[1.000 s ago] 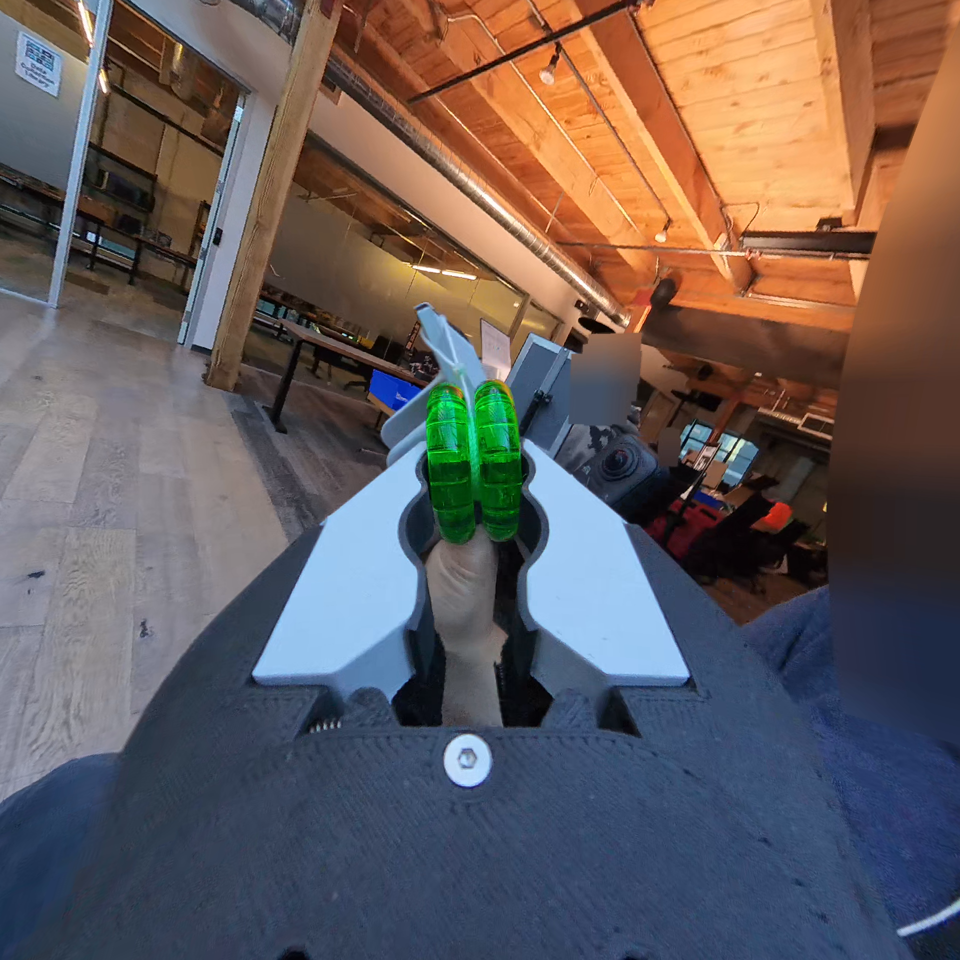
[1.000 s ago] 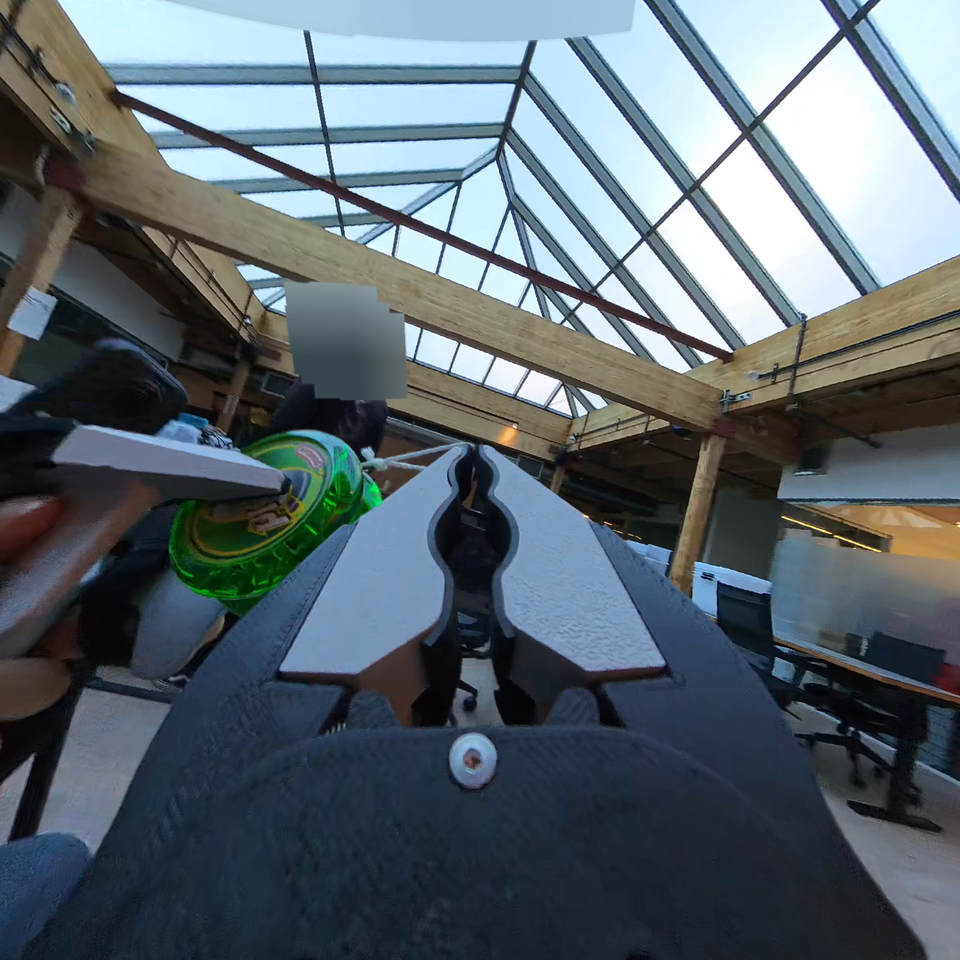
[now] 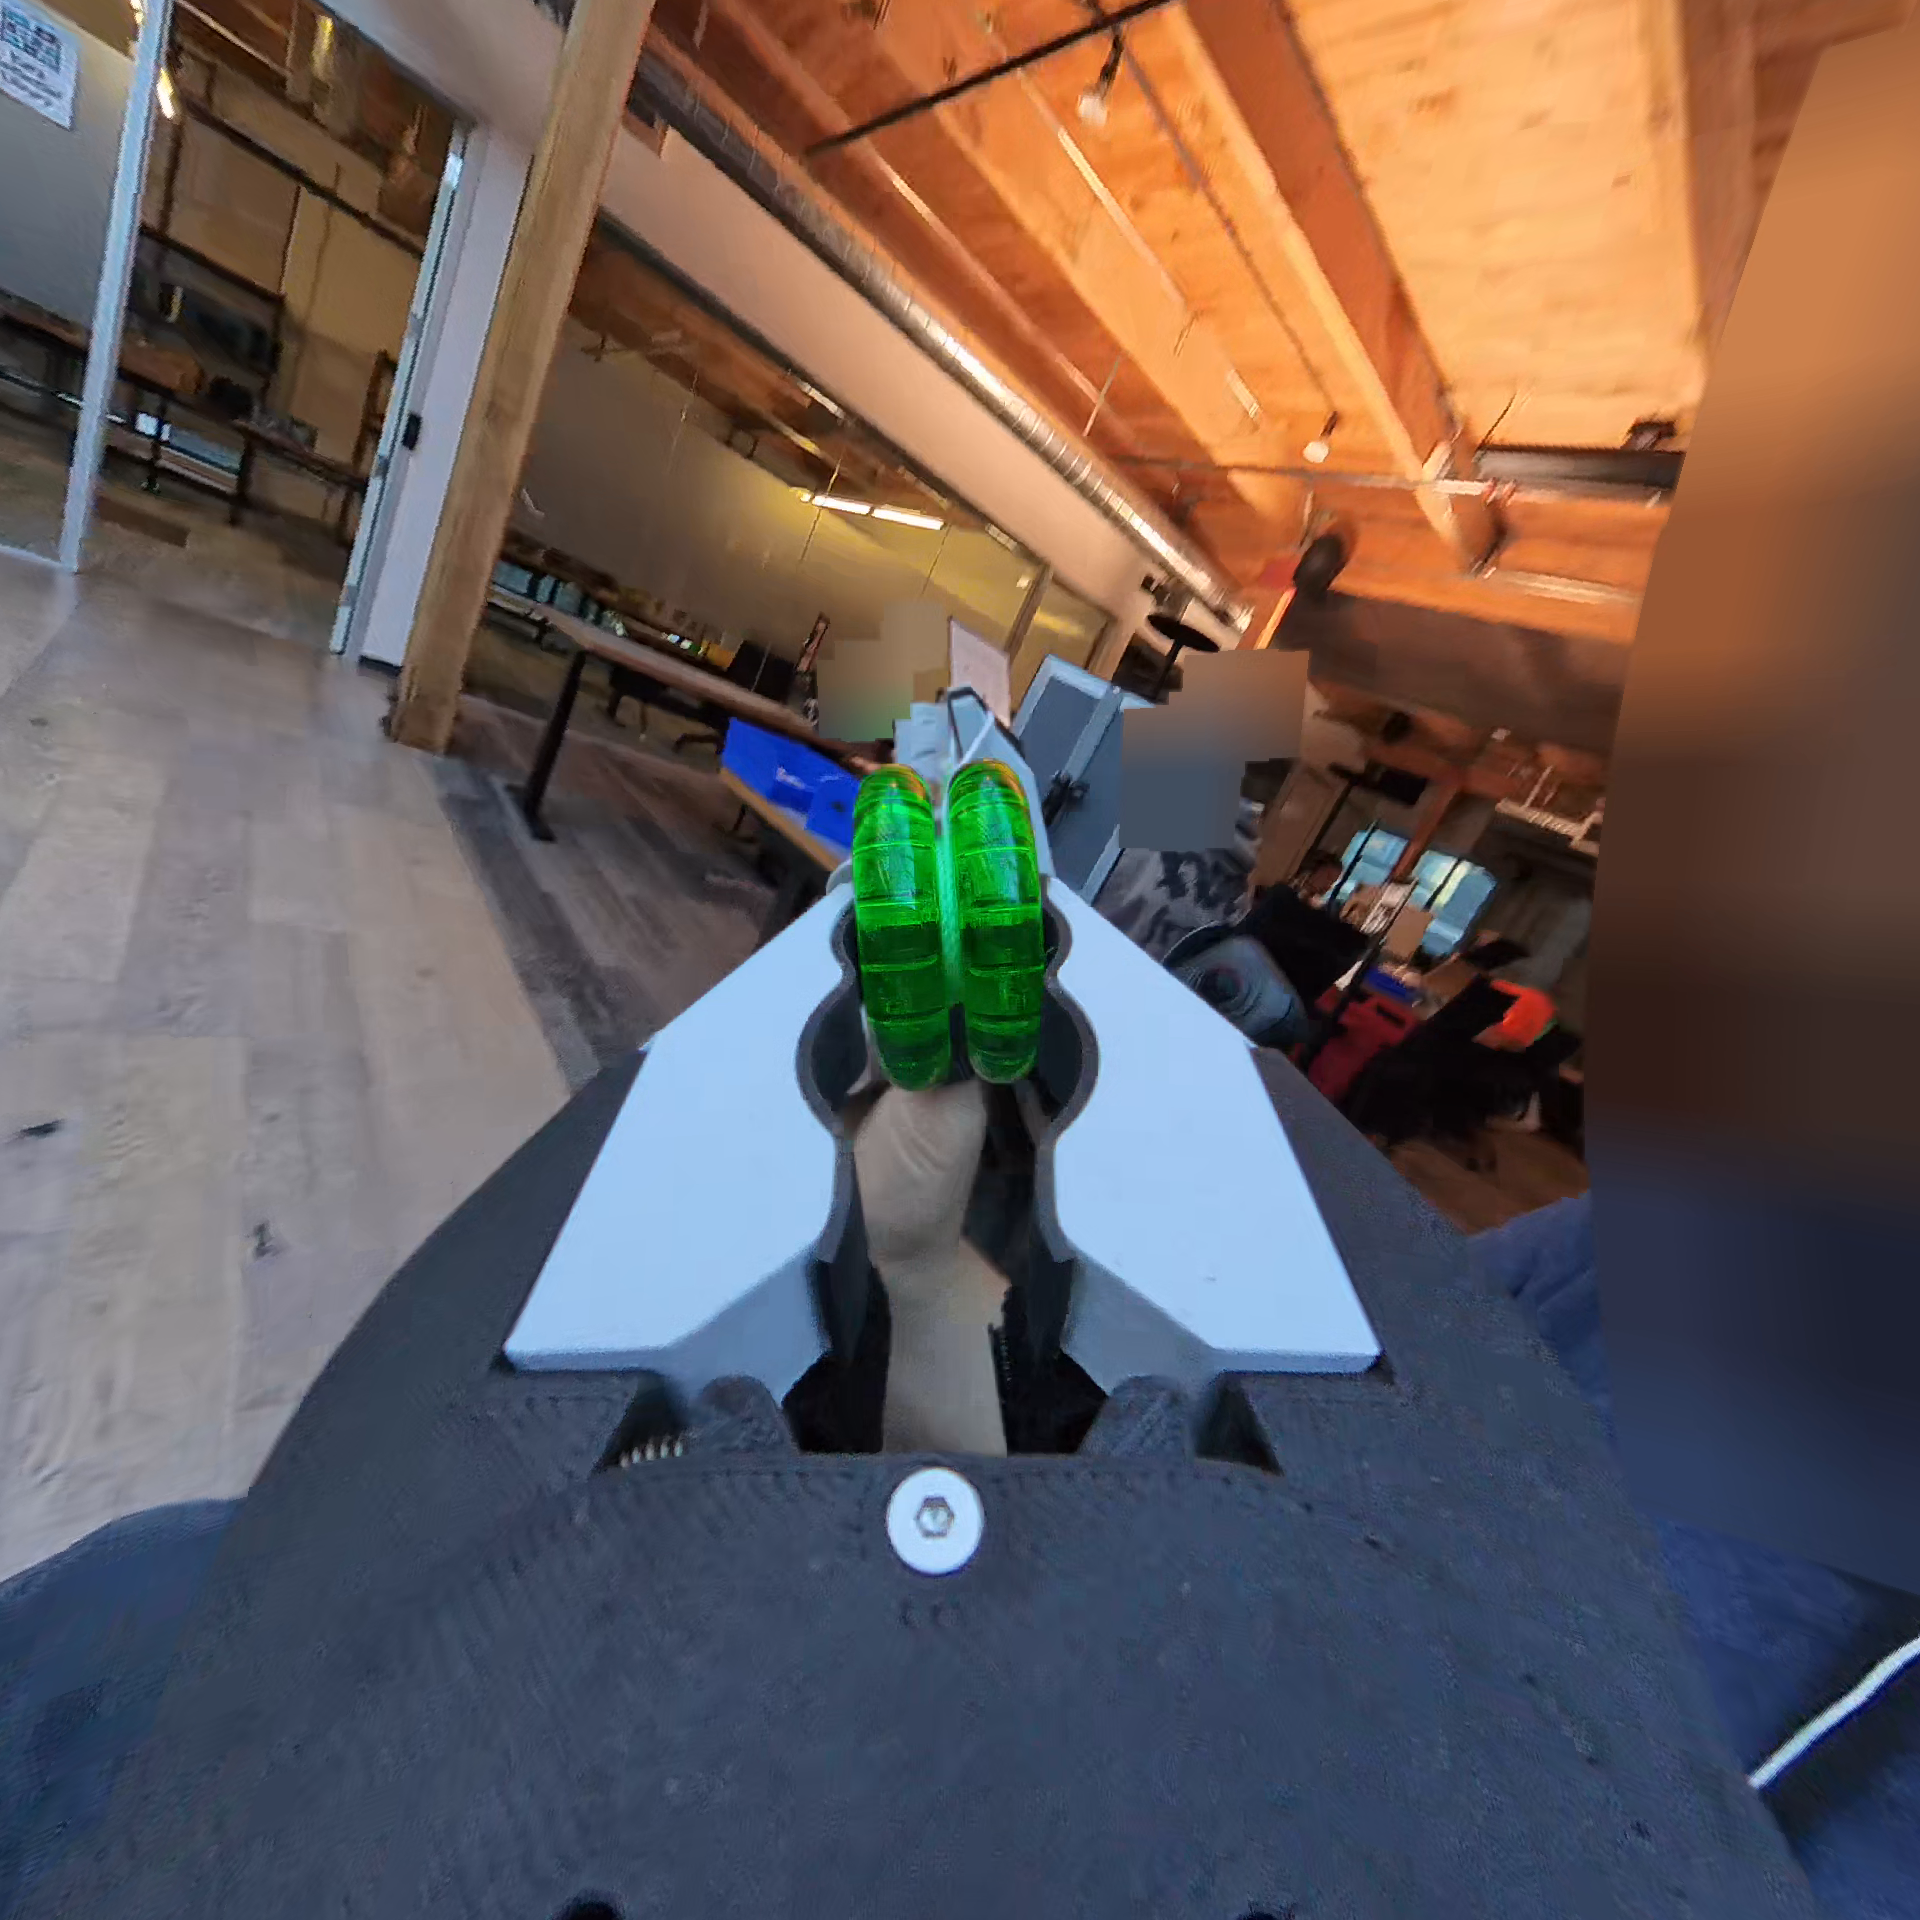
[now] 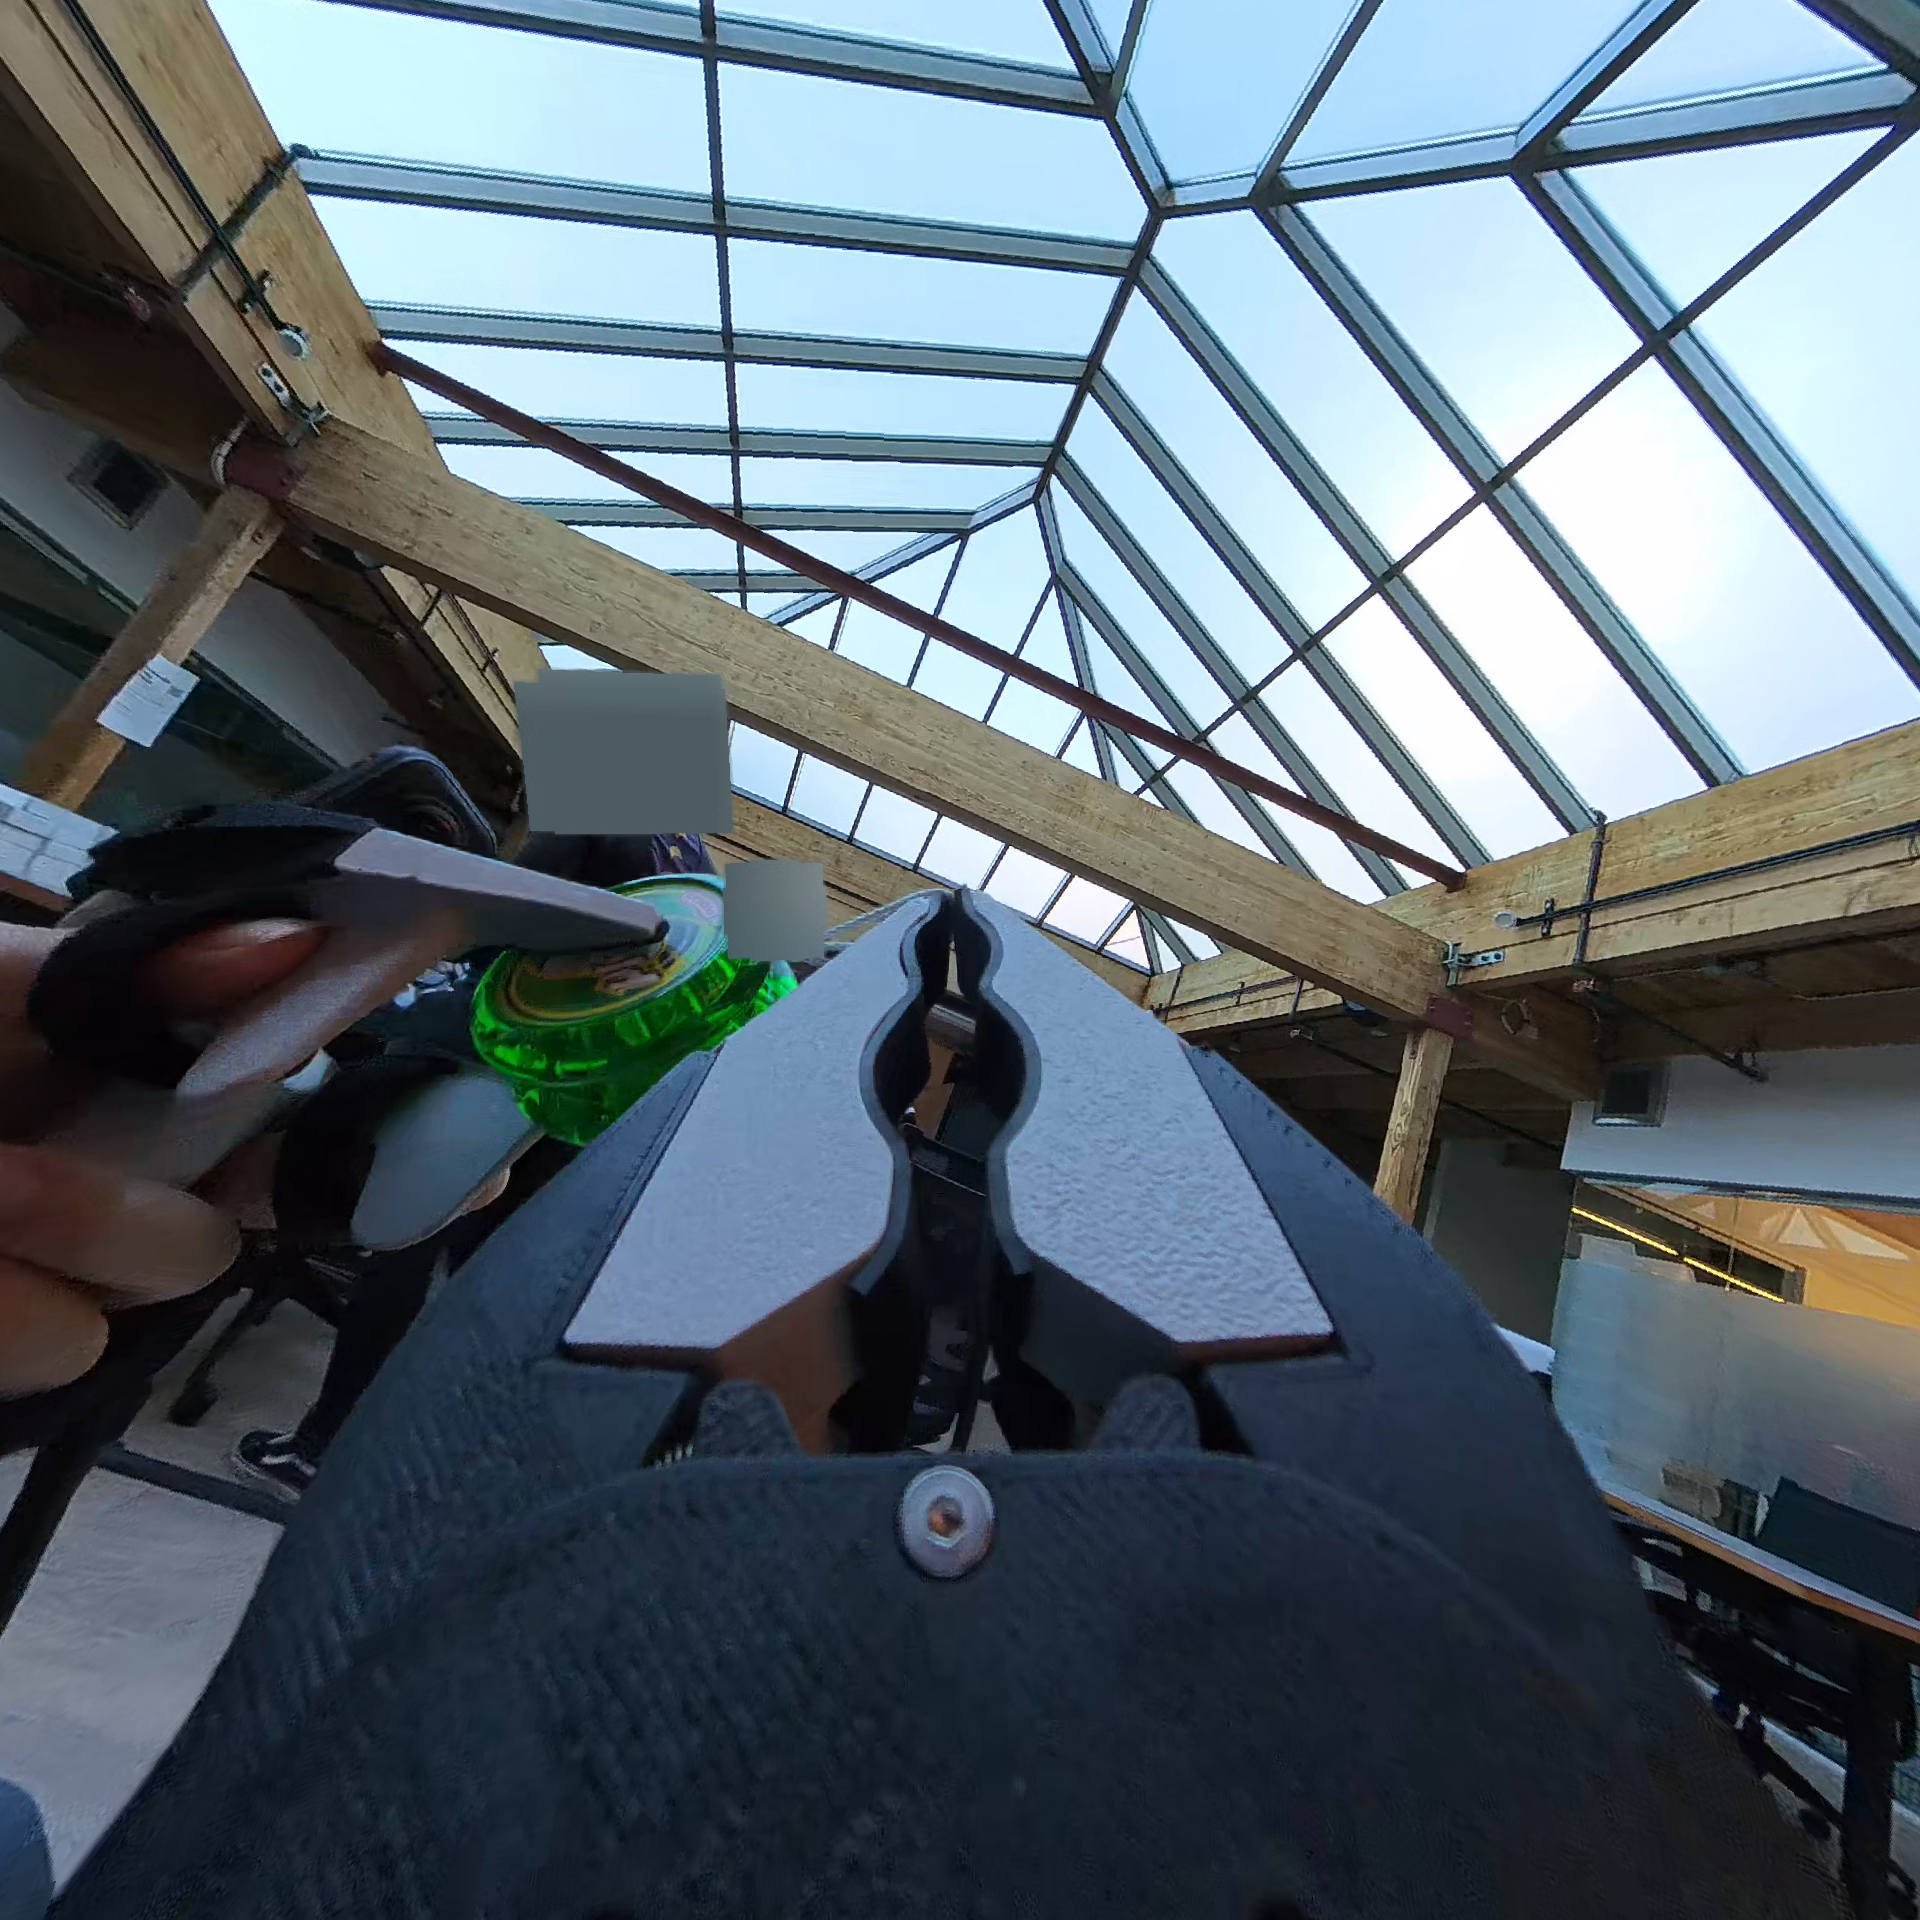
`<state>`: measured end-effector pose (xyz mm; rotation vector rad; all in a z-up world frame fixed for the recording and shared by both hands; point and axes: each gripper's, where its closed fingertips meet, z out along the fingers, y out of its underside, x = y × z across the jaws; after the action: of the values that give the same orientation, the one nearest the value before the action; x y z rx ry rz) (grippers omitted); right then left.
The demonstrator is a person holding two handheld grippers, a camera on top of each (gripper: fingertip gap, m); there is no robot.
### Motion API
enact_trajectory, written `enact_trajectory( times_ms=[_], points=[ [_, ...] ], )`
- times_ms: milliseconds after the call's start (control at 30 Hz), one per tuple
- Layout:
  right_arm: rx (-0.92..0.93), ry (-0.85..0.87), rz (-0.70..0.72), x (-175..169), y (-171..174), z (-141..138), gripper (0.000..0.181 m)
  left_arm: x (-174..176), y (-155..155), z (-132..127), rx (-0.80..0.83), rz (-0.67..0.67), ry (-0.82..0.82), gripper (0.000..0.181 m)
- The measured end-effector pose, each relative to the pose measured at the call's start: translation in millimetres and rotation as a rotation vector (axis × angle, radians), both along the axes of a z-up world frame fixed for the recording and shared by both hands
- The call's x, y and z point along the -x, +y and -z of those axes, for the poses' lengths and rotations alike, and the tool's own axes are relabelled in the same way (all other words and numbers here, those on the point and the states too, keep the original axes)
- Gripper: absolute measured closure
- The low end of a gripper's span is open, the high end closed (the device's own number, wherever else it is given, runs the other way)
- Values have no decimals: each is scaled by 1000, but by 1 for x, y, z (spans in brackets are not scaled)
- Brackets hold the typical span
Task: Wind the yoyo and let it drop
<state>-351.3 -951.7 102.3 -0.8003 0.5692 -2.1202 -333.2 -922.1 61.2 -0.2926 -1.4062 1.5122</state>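
Note:
A translucent green yoyo (image 3: 902, 935) is clamped edge-on between the fingers of my left gripper (image 3: 948, 894), which is shut on its two side faces. A white string (image 3: 961, 750) runs from the yoyo's groove up to my right gripper, whose grey fingers (image 3: 987, 727) show just behind the yoyo. In the right wrist view my right gripper (image 4: 956, 900) is shut, with the string (image 4: 868, 916) pinched at its tips. There the yoyo (image 4: 613, 1039) sits close to the left, held by the left gripper's fingers (image 4: 499, 902). A hand (image 4: 94, 1226) holds that gripper.
A wood floor (image 3: 239, 987) and a wooden post (image 3: 509, 395) lie to the left, with desks (image 3: 665, 665) behind. People sit at the far right (image 3: 1455, 997). Timber beams (image 4: 831, 707) and a skylight are overhead. A table (image 4: 1766, 1569) stands at the right. The tips of one gripper are about 6 centimetres away from the tips of the other.
My right gripper has tilted upward and shifted a little relative to the yoyo, staying shut on the string. The left gripper still holds the yoyo in the same grip.

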Motion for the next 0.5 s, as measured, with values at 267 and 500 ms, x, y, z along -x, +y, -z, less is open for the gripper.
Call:
enact_trajectory(
  times_ms=[267, 500],
  points=[
    [26, 6, 92, -4, -1, 2, 181, -14, -14, -9, -39, 57, 364, 154],
    [98, 94, 346, -4, -19, 0, 181, -14, -41, -5, -143, 214, 718, 154]
  ],
)
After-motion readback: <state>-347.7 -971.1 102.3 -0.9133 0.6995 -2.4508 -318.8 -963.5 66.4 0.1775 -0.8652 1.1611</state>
